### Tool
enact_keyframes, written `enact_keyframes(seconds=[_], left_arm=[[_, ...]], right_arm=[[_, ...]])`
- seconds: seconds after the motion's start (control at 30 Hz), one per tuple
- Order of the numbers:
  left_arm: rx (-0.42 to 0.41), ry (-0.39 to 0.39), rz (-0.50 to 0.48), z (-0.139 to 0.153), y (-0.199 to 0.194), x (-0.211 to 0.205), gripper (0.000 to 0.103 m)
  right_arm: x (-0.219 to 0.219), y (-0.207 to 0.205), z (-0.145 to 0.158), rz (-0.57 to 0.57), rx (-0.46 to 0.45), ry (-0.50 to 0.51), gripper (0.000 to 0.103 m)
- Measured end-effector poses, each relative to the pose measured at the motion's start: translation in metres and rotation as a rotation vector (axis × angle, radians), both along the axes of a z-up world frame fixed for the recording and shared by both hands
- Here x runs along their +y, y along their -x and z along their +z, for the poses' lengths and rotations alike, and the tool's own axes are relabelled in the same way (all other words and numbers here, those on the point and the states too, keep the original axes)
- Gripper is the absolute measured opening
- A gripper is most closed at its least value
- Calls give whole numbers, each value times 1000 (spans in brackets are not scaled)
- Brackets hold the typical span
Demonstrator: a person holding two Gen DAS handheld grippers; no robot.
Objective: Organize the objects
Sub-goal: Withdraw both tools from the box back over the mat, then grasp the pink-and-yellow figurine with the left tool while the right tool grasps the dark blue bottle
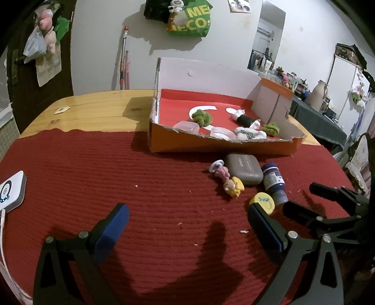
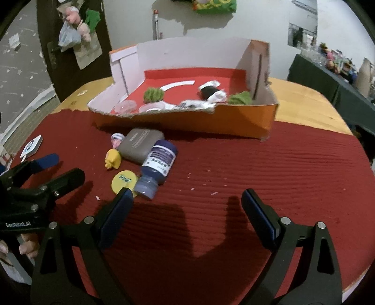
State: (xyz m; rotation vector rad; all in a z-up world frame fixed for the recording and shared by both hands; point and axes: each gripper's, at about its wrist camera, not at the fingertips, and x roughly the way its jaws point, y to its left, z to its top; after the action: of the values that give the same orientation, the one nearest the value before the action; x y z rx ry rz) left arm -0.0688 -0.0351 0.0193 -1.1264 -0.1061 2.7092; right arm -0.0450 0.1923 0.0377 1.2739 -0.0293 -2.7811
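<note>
Dark blue plastic bottle with white label lies on its side on red-matted tabletop, neck toward camera, long axis diagonal, forward-left of right claw. Both claws wide, empty; right claw nearer than left claw. Torn orange cardboard box beyond.

Left tool, right tool apparently agape

Setting: lived-in home room. Evidence: pale wooden bench under a ribbed red cloth; green printed shopping bag hung on the white wall; dark door with hanging bags; cluttered dark-draped side table bearing a beige ceramic jug.
</note>
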Motion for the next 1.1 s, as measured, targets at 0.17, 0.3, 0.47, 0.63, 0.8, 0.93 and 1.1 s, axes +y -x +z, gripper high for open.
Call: enact_keyframes(seconds=[0.17, 0.3, 0.47, 0.63, 0.8, 0.93, 1.1], left_arm=[[-13, -5, 2, -1, 4, -3, 103], [-22, -14, -2, -2, 7, -4, 103], [-35, -9, -19, -3, 10, -1, 103], [-45, -4, -46, -2, 16, 6, 103], [-62, 38, -65, -1, 25, 17, 103], [-78, 95, -82, -4, 35, 26, 103], [-132, 104, -83, -12, 51, 28, 103]], right_arm=[[-2, 5, -6, -9, -27, -27, 95], [7, 3, -6, -30, -27, -31, 95], [38, 0, -1, -99, -22, -14, 95], [52, 1, 4, -94, -26, 83, 95], [35, 9, 4, -29, -36, 86, 95], [30, 11, 7, -13, -23, 85, 95], [33, 13, 8, -13, -14, 94, 95]])
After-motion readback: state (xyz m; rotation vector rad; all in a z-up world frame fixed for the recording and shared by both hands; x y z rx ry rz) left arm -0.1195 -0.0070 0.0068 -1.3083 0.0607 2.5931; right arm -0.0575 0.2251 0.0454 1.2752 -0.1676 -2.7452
